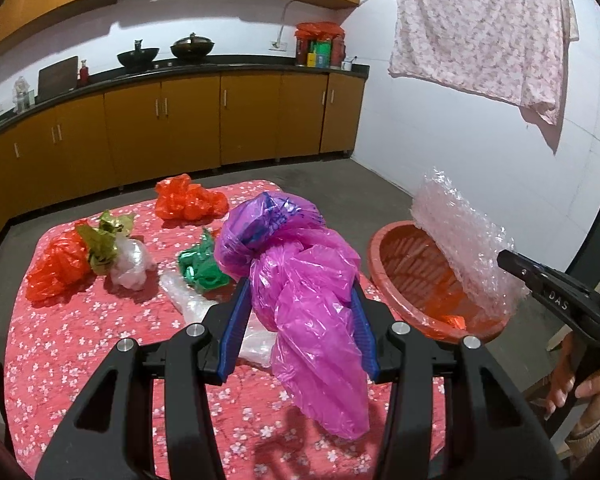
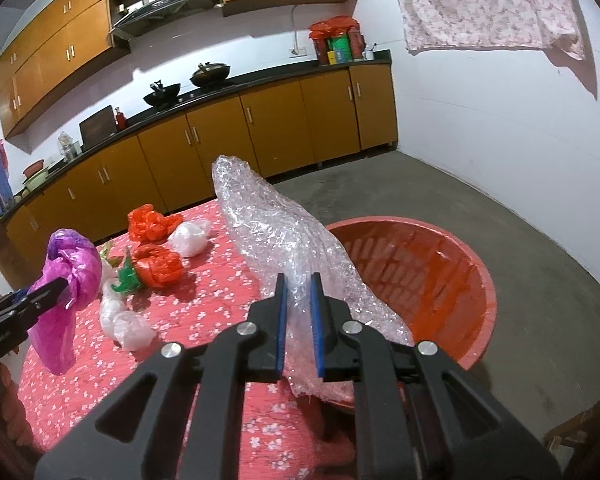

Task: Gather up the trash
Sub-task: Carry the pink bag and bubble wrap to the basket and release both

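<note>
My left gripper [image 1: 300, 292] is shut on a purple plastic bag [image 1: 300, 280] and holds it above the table; the bag also shows at the left of the right wrist view [image 2: 66, 280]. My right gripper [image 2: 299, 284] is shut on a sheet of bubble wrap [image 2: 276, 232], which hangs over the rim of the red basket [image 2: 440, 276]. In the left wrist view the bubble wrap [image 1: 464, 240] stands over the basket [image 1: 404, 272]. Orange [image 1: 188, 200], green [image 1: 200, 264] and clear [image 1: 132, 260] bags lie on the table.
The table wears a red flowered cloth [image 1: 80, 340]. The basket sits at its right edge. Brown kitchen cabinets [image 1: 180, 120] run along the far wall. A pink cloth [image 1: 480, 32] hangs at the upper right. Grey floor [image 2: 500, 200] lies beyond the table.
</note>
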The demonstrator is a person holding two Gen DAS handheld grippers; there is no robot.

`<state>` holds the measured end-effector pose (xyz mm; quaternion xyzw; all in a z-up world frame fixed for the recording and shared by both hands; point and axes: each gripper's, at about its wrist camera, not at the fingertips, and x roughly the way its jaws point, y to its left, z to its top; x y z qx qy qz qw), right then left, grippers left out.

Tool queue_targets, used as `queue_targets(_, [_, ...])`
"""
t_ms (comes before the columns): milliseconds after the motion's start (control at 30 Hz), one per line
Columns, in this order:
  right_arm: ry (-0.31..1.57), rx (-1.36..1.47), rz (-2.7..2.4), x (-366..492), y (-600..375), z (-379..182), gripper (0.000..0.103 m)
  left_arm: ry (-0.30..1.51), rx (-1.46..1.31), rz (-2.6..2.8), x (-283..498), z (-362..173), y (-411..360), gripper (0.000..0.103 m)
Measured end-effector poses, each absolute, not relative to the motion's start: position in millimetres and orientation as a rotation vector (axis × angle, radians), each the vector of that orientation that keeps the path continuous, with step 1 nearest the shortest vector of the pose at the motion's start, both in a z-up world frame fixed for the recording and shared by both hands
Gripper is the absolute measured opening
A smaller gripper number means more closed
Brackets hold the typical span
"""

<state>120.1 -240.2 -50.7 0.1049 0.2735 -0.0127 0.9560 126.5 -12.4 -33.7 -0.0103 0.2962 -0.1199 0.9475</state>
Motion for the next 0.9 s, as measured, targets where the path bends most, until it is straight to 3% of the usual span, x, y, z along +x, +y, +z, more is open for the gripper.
queue_targets(900, [0.565,0.287,-0.164,145.0,-307.6,-73.5,0.012,0.649,0.042,-0.463,174.0,-46.5,-131.5,0.048])
